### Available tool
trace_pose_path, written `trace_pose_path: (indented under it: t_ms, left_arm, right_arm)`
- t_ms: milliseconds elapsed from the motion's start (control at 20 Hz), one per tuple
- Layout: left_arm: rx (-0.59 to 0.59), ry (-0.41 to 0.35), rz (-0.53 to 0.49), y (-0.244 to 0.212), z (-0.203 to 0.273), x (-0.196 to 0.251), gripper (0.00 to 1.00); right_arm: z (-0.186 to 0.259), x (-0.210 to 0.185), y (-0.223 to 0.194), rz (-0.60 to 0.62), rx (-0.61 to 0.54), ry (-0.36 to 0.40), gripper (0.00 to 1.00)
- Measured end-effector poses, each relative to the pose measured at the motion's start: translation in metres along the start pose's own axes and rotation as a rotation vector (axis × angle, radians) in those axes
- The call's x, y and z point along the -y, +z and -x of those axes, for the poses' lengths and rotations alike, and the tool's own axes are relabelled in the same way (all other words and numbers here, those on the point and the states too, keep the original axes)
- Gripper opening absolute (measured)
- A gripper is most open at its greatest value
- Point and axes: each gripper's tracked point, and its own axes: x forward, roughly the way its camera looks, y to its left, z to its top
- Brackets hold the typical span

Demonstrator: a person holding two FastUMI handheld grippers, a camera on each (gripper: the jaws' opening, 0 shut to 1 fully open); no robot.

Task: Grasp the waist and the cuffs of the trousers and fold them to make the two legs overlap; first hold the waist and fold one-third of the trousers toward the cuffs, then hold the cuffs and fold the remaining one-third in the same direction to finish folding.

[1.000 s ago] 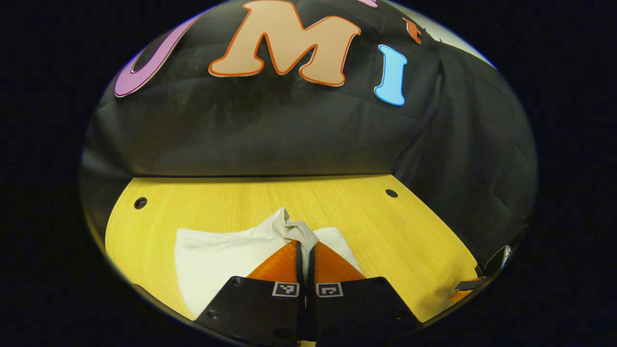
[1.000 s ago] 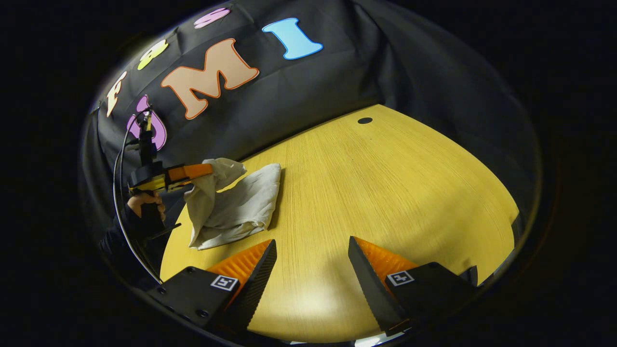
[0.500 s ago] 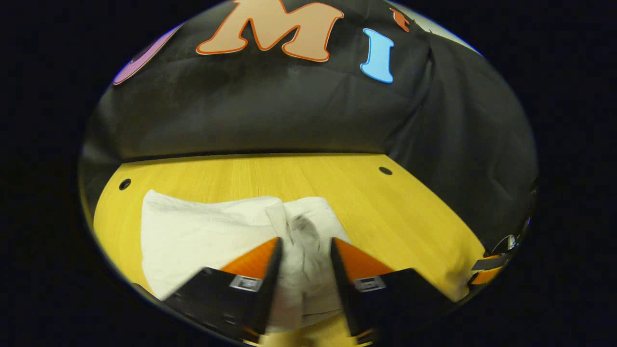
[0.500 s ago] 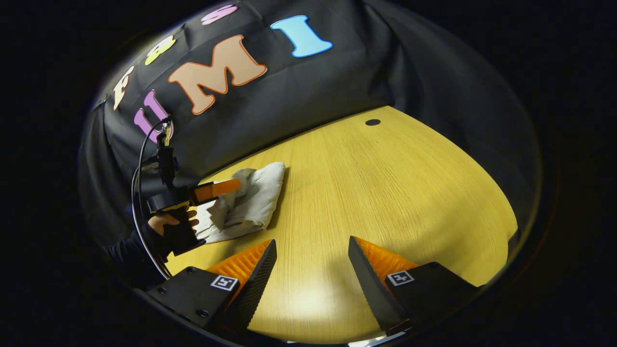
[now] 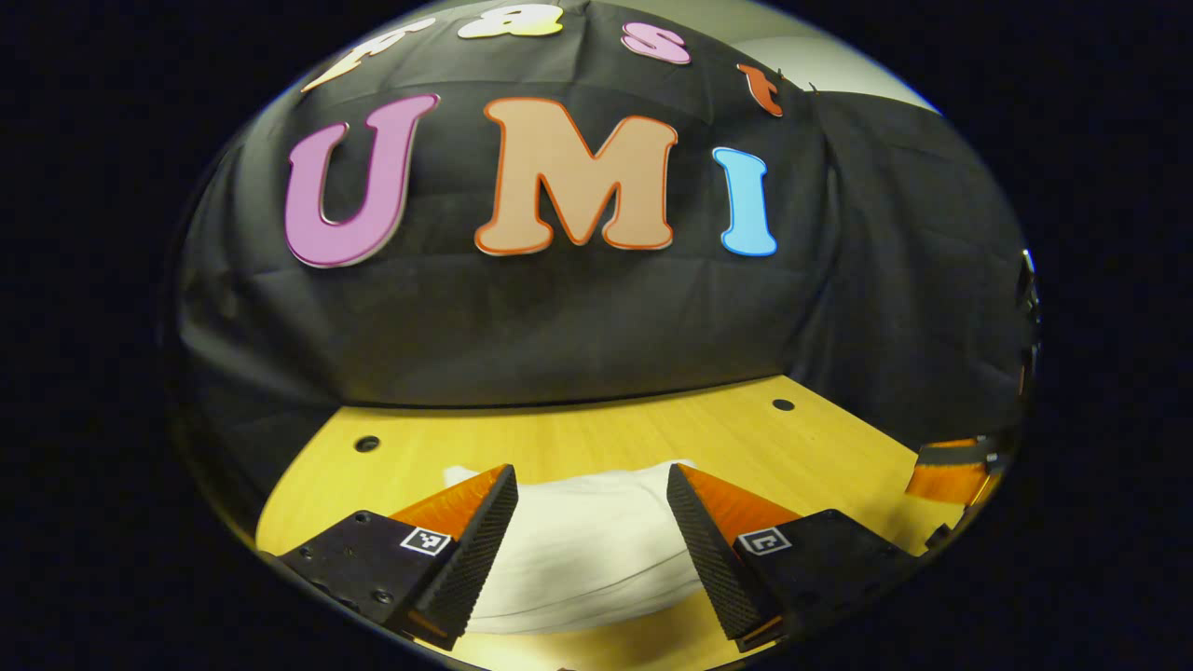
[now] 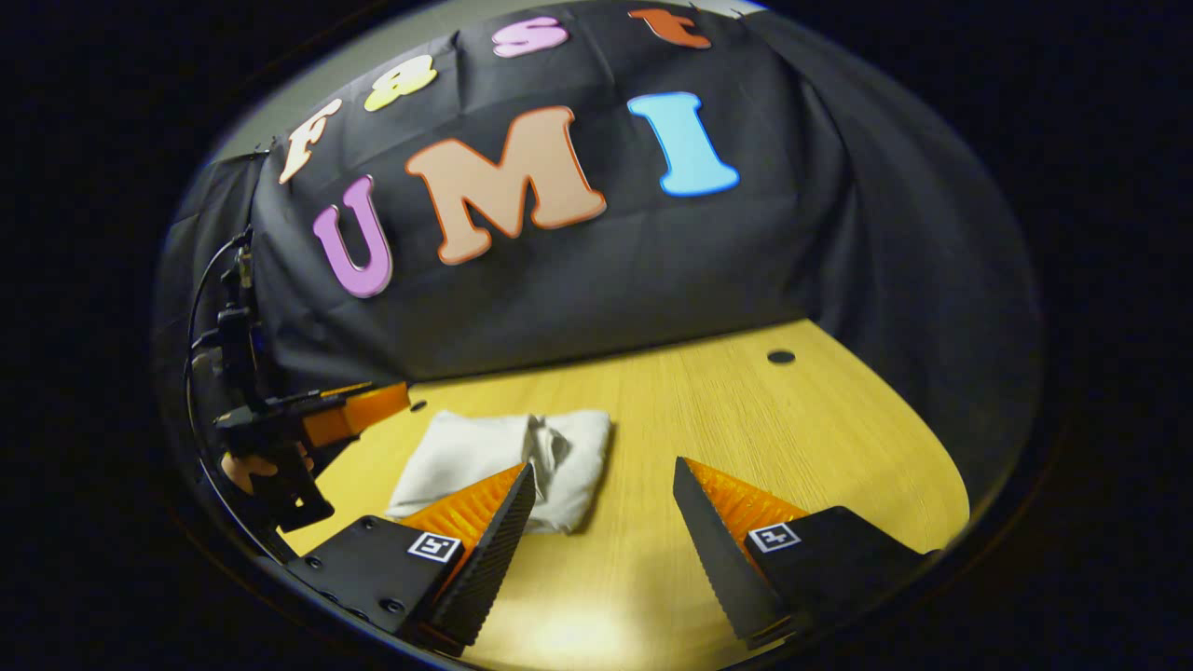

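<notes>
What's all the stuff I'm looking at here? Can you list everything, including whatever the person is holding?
Folded white cloth trousers: one, white, lying in a compact bundle on the table, left of centre in the right gripper view.
Yellow wooden table: one, yellow wood grain, under the trousers, with small dark round holes near its far edge.
Black cloth wall: one, black, behind the table.
Left gripper: one, open, above the near edge of the trousers, touching nothing.
Right gripper: one, open, over the table beside the trousers.
Hand: one, gripping the left gripper's handle.

Yellow wooden table (image 6: 820,438) with round holes (image 6: 781,357)
</notes>
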Motion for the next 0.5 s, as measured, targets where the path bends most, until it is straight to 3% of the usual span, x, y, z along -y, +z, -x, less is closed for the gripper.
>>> trace_pose_path:
  t_ms: [250,500]
  left_arm:
    - [0.107,0.127,0.002,0.048,0.061,-0.075,0.95]
    - [0.213,0.199,0.042,0.080,0.104,-0.112,0.95]
  right_arm:
    - [0.006,-0.064,0.073,0.107,0.203,0.021,0.96]
    - [0.011,-0.104,0.104,0.210,0.324,0.003,0.96]
